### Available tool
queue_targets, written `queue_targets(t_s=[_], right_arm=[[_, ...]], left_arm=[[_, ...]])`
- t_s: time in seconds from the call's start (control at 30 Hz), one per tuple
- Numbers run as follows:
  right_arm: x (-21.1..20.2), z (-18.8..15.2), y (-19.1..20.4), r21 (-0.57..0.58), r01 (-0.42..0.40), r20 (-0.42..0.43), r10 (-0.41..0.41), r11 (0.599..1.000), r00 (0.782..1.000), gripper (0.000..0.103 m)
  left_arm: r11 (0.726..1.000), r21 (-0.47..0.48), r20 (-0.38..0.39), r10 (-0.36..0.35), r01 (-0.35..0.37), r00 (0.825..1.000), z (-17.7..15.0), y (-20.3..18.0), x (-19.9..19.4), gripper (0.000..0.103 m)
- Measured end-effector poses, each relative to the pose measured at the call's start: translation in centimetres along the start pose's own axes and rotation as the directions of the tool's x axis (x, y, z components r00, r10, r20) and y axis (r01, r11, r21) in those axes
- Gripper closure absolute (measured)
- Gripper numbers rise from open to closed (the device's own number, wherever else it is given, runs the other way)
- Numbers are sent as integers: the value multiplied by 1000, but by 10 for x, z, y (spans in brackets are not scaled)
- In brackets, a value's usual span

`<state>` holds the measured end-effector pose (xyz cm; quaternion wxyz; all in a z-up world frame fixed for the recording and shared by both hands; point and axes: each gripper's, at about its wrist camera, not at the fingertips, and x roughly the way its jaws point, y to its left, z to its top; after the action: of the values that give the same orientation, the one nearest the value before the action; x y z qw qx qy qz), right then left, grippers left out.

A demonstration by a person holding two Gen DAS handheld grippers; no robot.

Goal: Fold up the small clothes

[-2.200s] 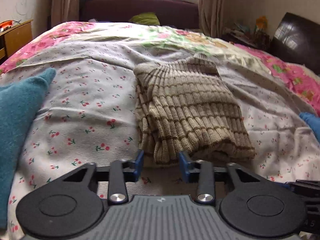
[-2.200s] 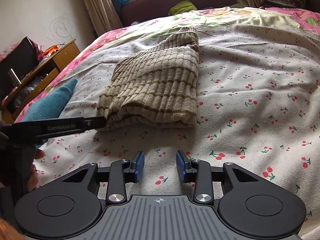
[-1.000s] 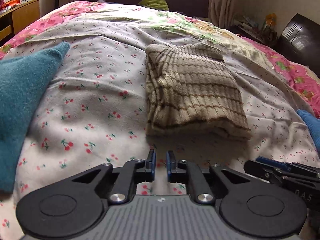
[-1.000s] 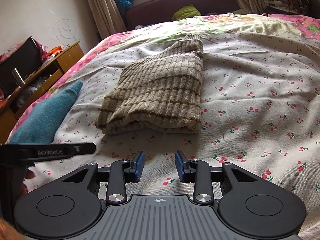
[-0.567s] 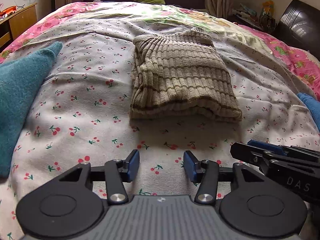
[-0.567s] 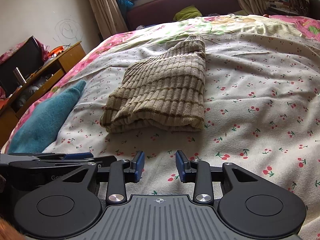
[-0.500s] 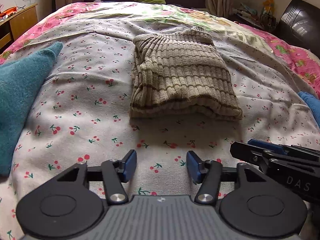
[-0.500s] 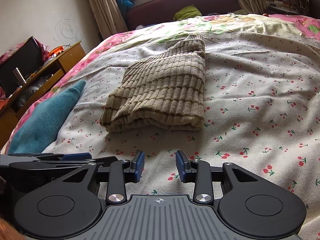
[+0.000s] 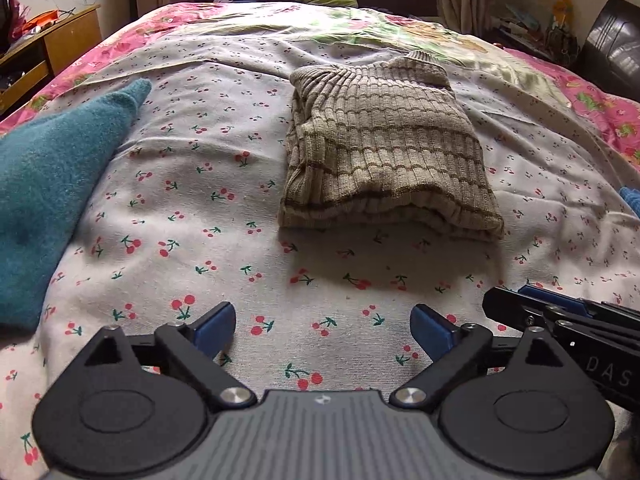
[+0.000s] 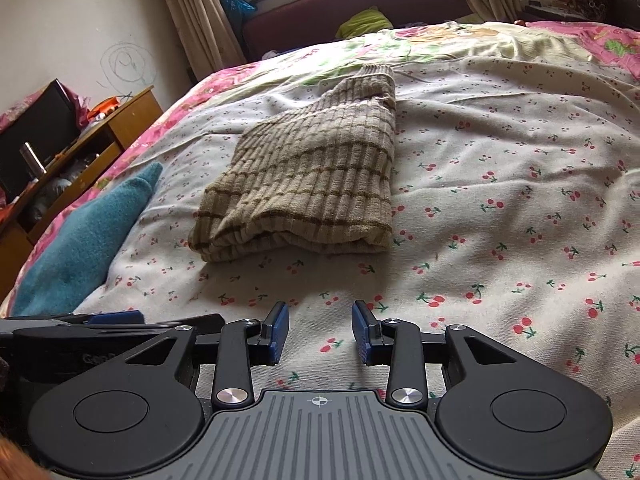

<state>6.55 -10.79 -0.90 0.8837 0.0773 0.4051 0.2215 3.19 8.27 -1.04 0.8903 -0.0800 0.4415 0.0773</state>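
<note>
**Inspector A:** Left wrist view first. What of the tool?

**Inspector B:** The left gripper (image 9: 323,328) sits at the bottom centre of the frame; its jaws have just been opening and now stand spread wide, with only the cherry-print bedsheet (image 9: 248,184) showing between the blue pads; nothing is held.

**Inspector A:** And the garment?

**Inspector B:** The striped knit sweater (image 9: 384,152) lies folded into a compact bundle, centre to upper right of centre, flat on the sheet and well apart from the pads; its folded edge faces the camera; a teal cloth (image 9: 52,184) lies along the left edge, apart from the sweater; the right gripper (image 9: 560,320) enters at the lower right, seen side-on.

**Inspector A:** Right wrist view.

**Inspector B:** The right gripper (image 10: 320,332) occupies the bottom centre; its jaws stand parted with a moderate gap, bare sheet (image 10: 500,184) between them, pinching nothing; the sweater (image 10: 312,184) lies left of centre in the middle of the frame, untouched; the teal cloth (image 10: 88,232) is at the left, beside it but not touching; the left gripper (image 10: 116,320) shows at the lower left edge; a wooden side table (image 10: 120,120) stands at the upper left, beyond the bed.
</note>
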Motion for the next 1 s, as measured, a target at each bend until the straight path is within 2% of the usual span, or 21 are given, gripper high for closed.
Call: queue_targets(t_s=[1.0], right_arm=[[3, -3, -2, -1, 12, -12, -12, 1000, 1000, 69]], left_arm=[[1000, -1, 16, 15, -15, 1000, -4, -1, -2, 0]])
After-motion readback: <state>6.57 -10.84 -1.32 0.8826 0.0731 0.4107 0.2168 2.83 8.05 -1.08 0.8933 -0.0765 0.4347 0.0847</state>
